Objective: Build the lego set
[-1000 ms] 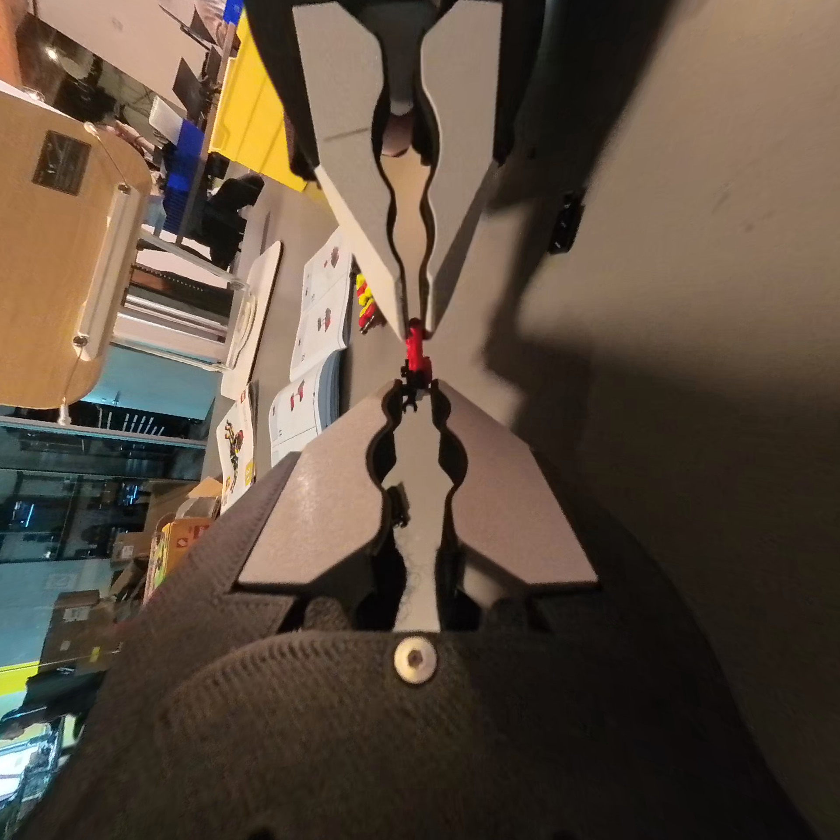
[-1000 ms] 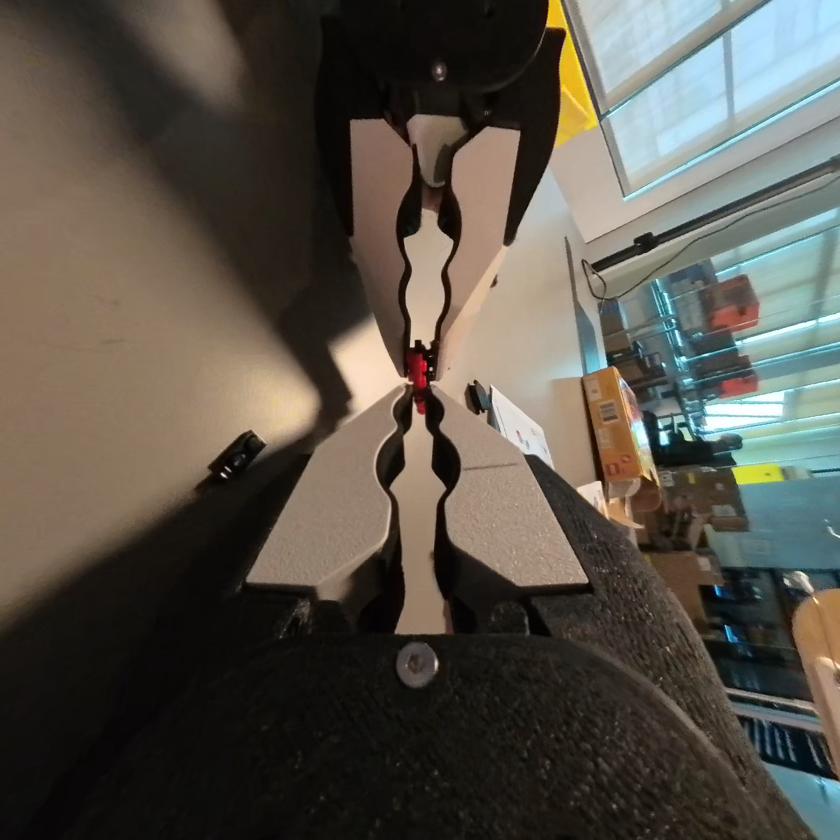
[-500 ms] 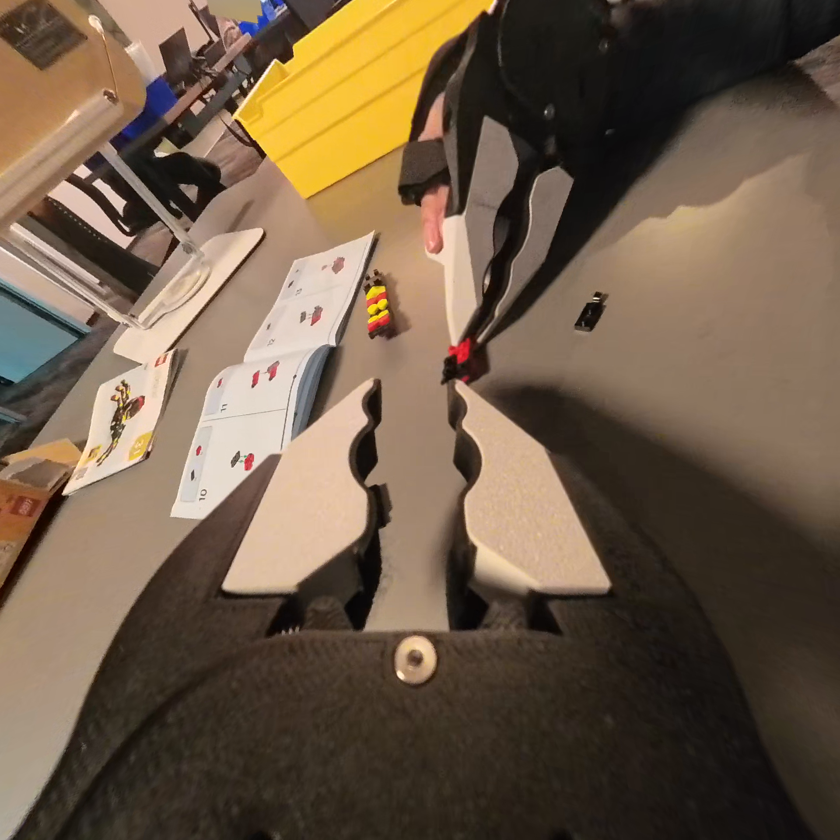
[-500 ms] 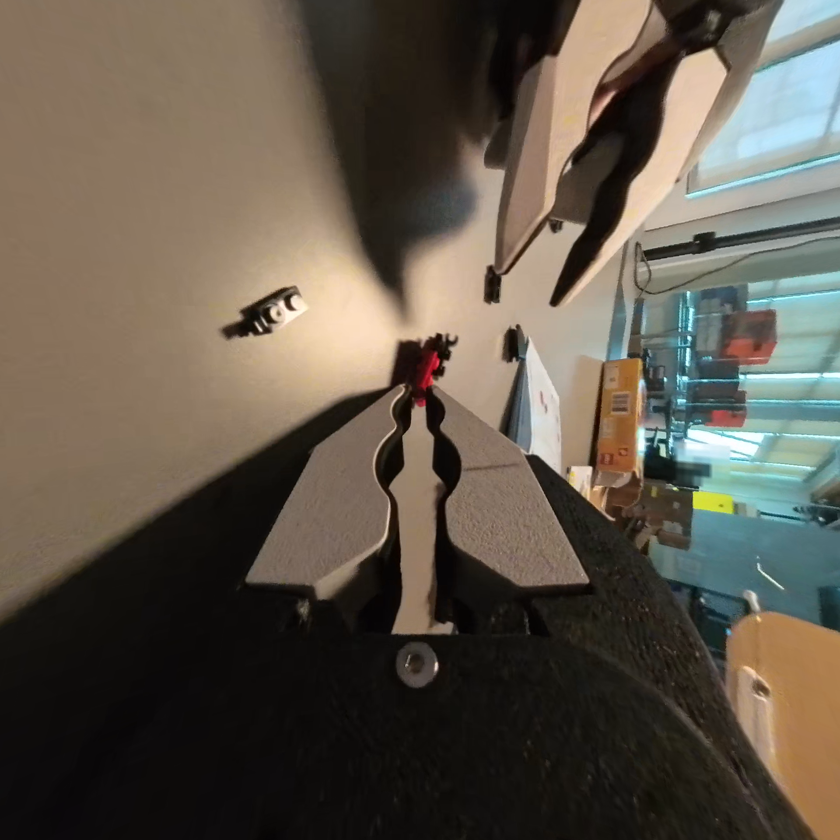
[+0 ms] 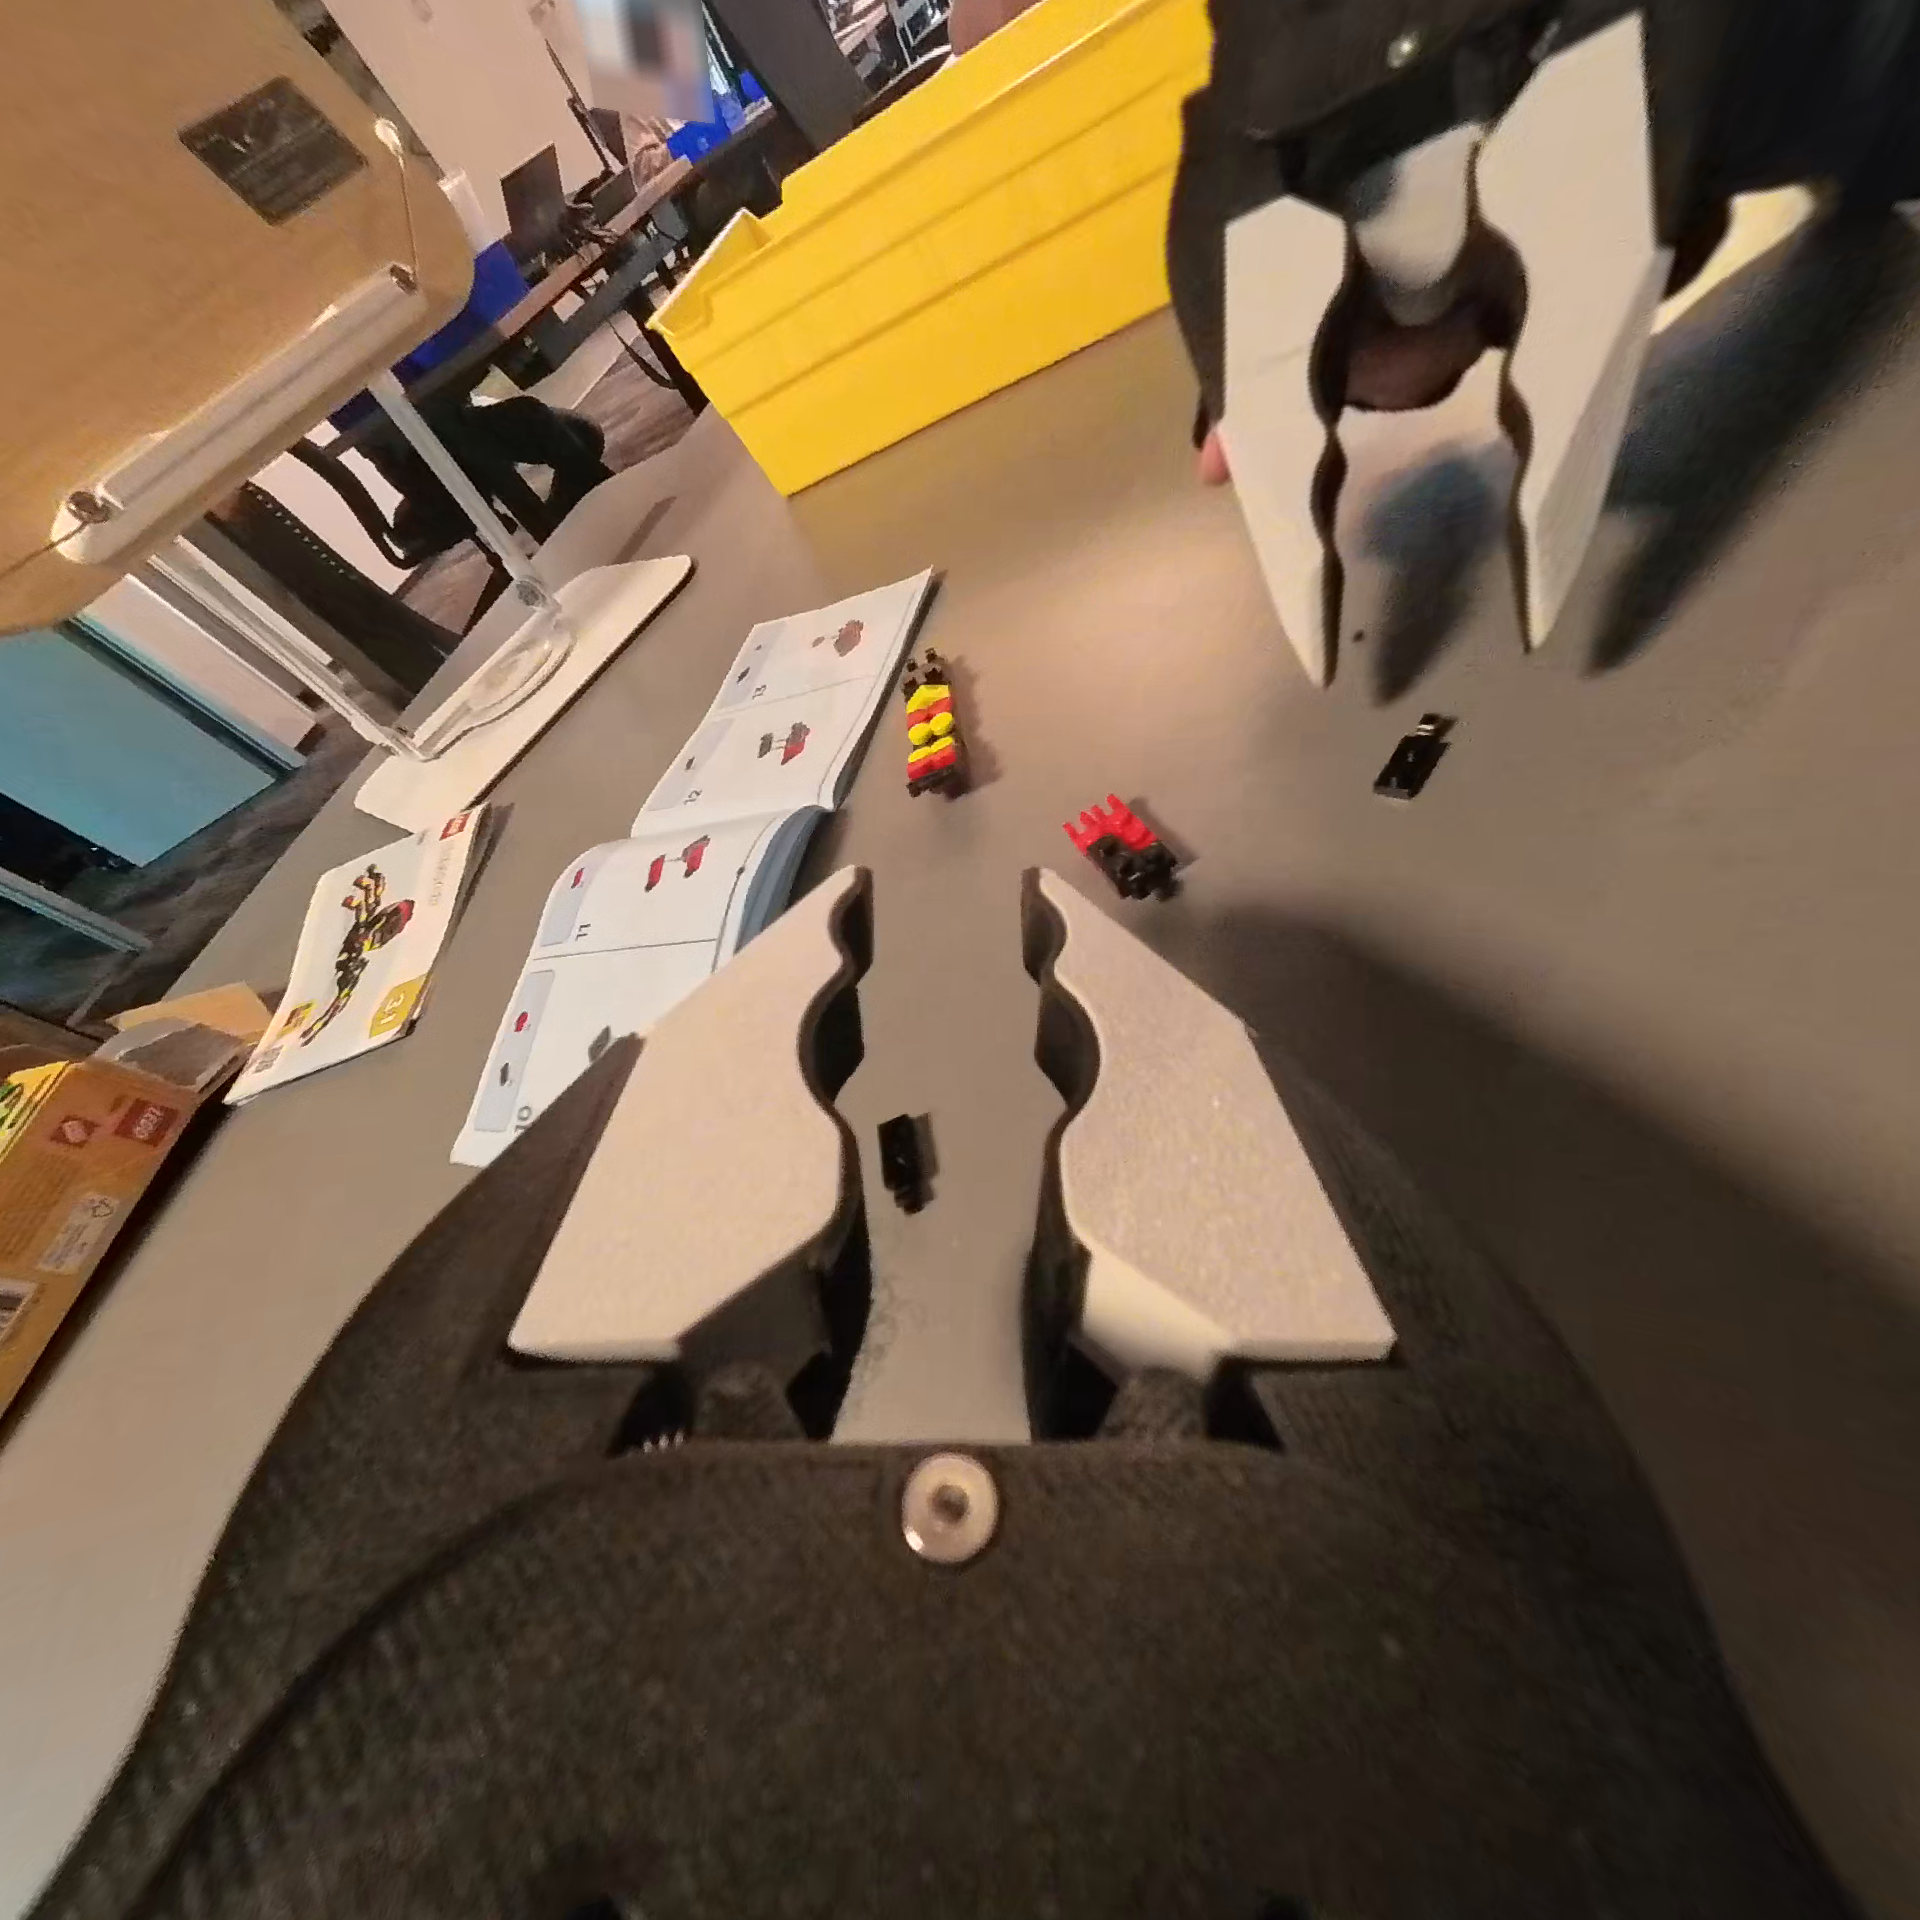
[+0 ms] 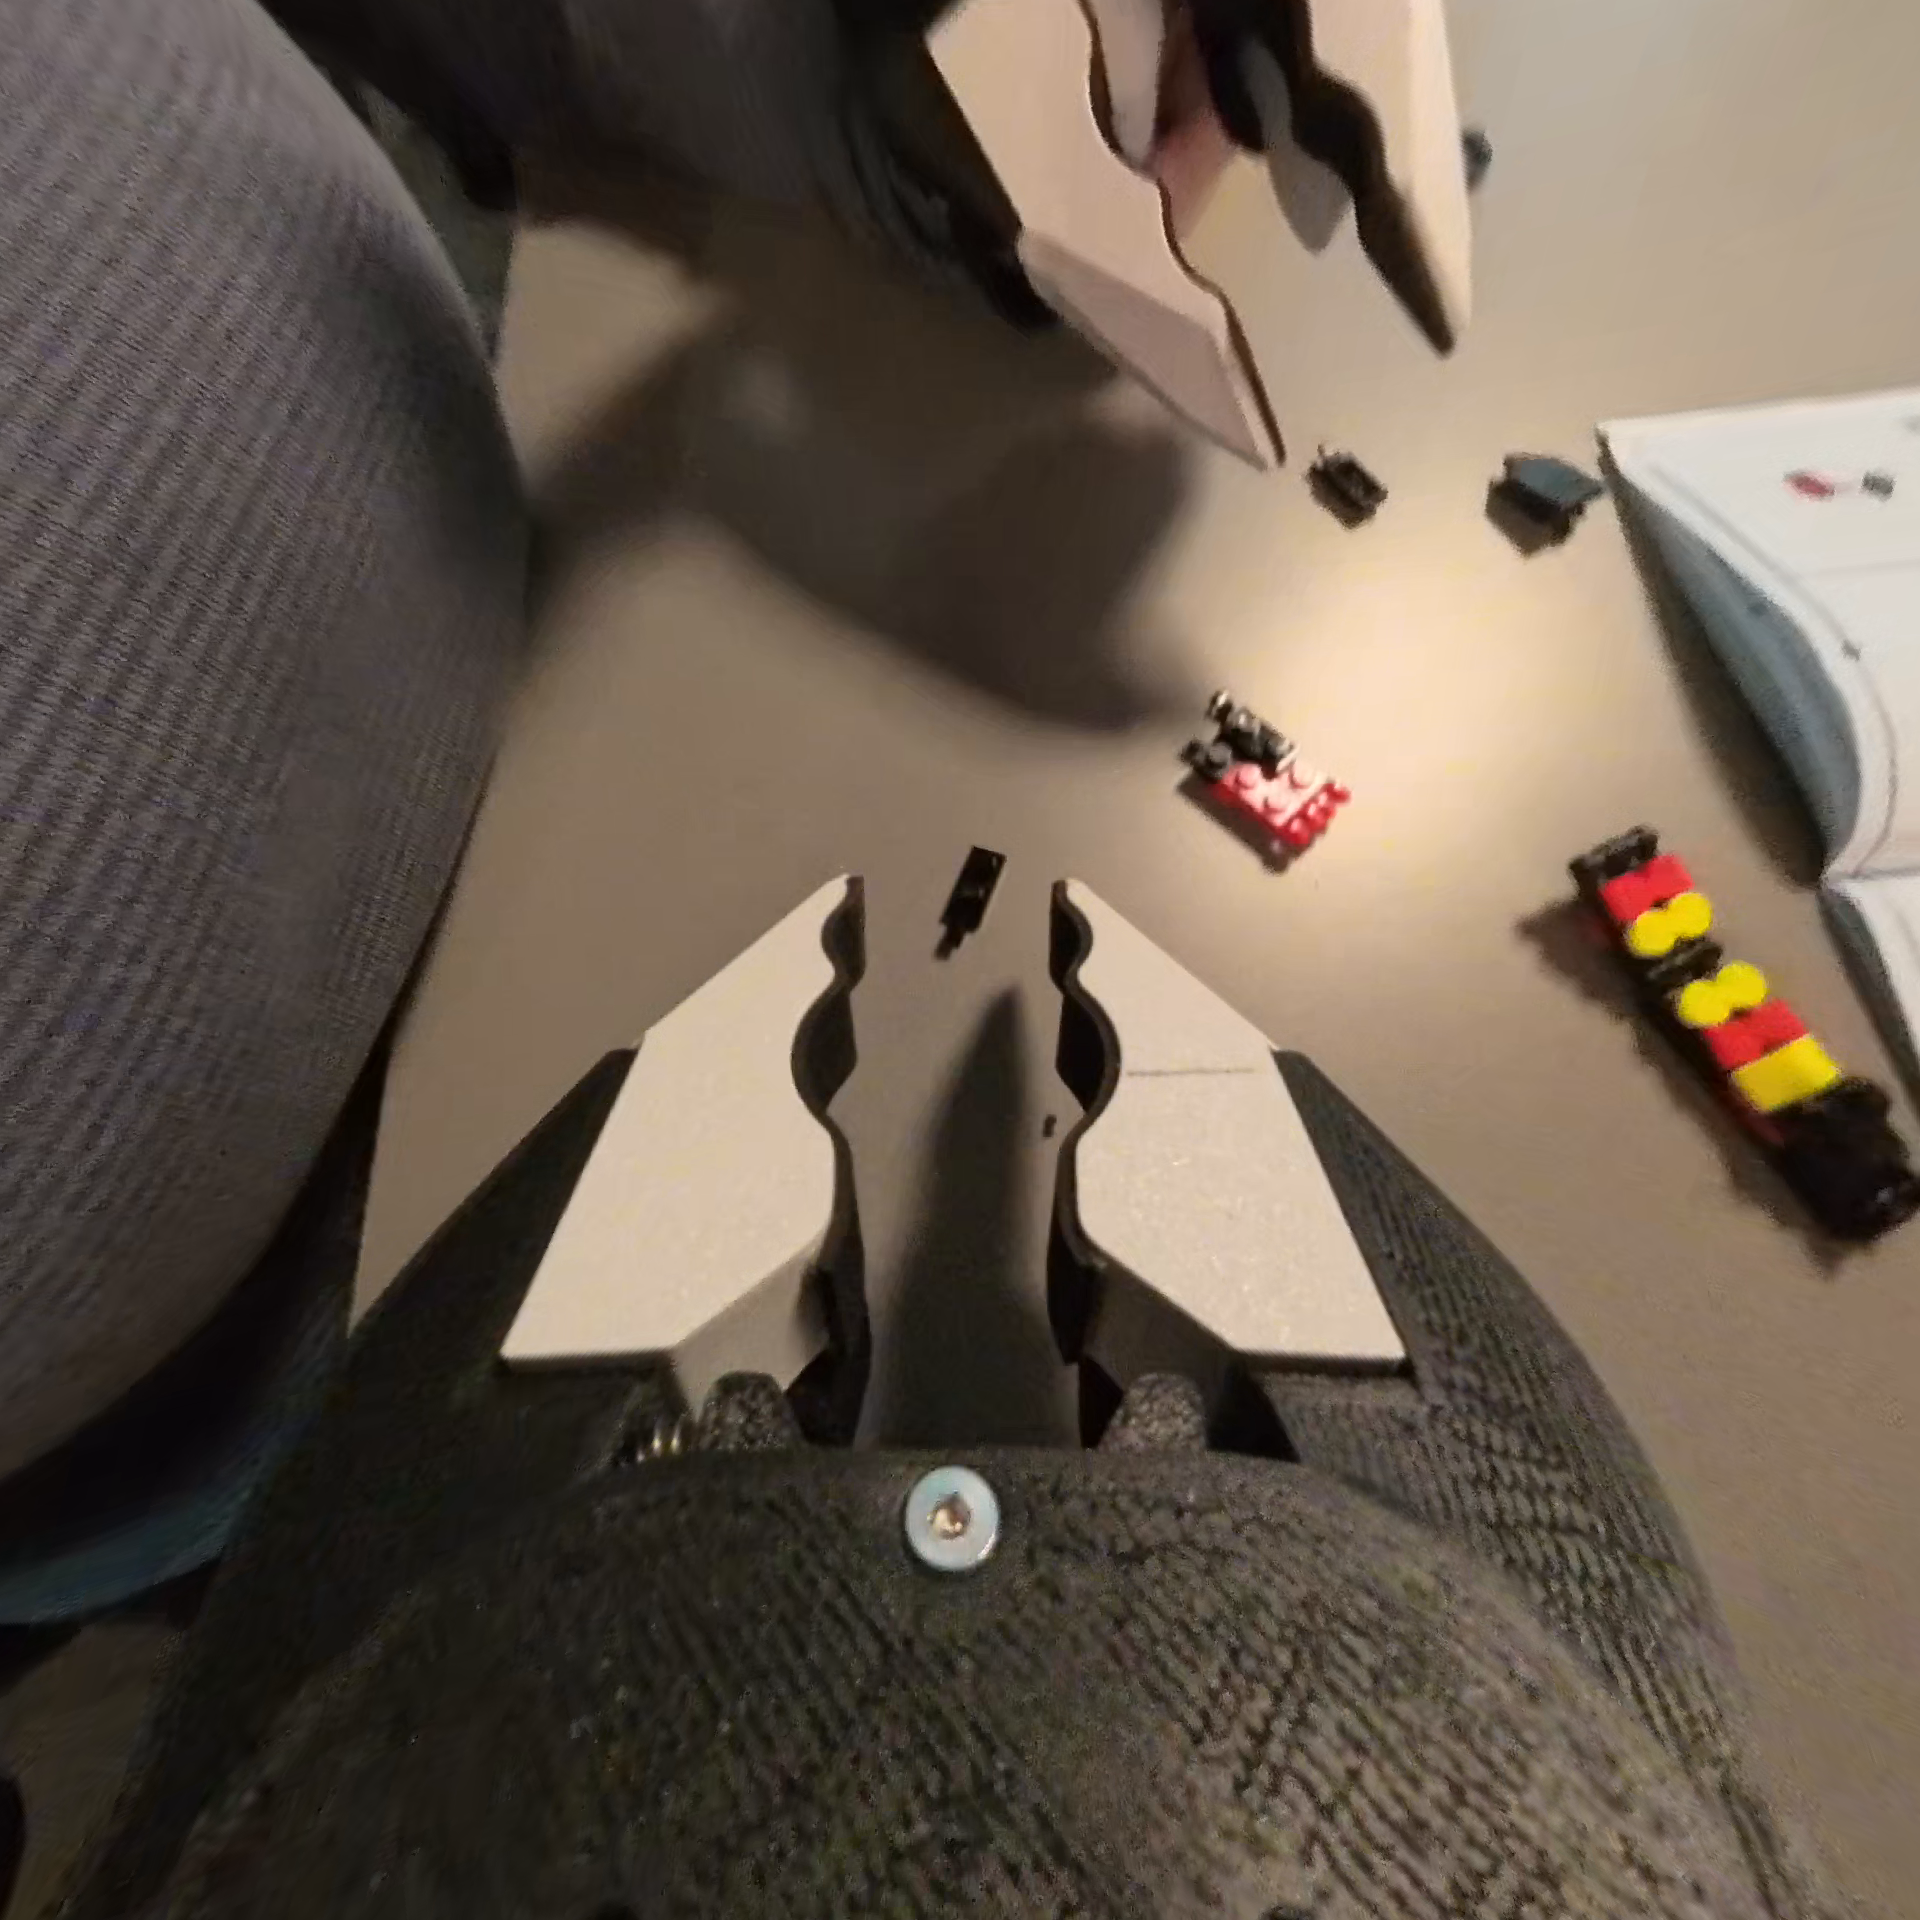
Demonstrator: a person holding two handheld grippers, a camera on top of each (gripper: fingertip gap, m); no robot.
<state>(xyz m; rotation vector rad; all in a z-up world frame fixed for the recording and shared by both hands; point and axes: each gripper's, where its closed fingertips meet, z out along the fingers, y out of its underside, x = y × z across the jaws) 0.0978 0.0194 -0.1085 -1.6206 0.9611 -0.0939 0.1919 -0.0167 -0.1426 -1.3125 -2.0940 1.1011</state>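
Note:
A small red and black lego assembly (image 5: 1122,847) lies loose on the grey table, also in the right wrist view (image 6: 1262,790). A long black, red and yellow assembly (image 5: 935,732) (image 6: 1745,1039) lies beside the booklet. My left gripper (image 5: 945,894) is open and empty, with a small black piece (image 5: 904,1158) on the table between its fingers. My right gripper (image 6: 956,888) is open and empty, with another small black piece (image 6: 971,899) (image 5: 1413,758) at its tips. Each gripper shows in the other's view (image 5: 1429,649) (image 6: 1356,400).
An open instruction booklet (image 5: 748,831) (image 6: 1787,582) and a second booklet (image 5: 353,945) lie to the left. A yellow bin (image 5: 935,239) stands at the back, a cardboard box (image 5: 73,1174) at the left edge. A dark piece (image 6: 1543,494) lies by the booklet. A grey sleeve (image 6: 208,623) fills the left.
Both grippers were shut tip to tip on the red and black assembly. The left let go first, then the right. The assembly now lies on the table and both grippers have moved apart.

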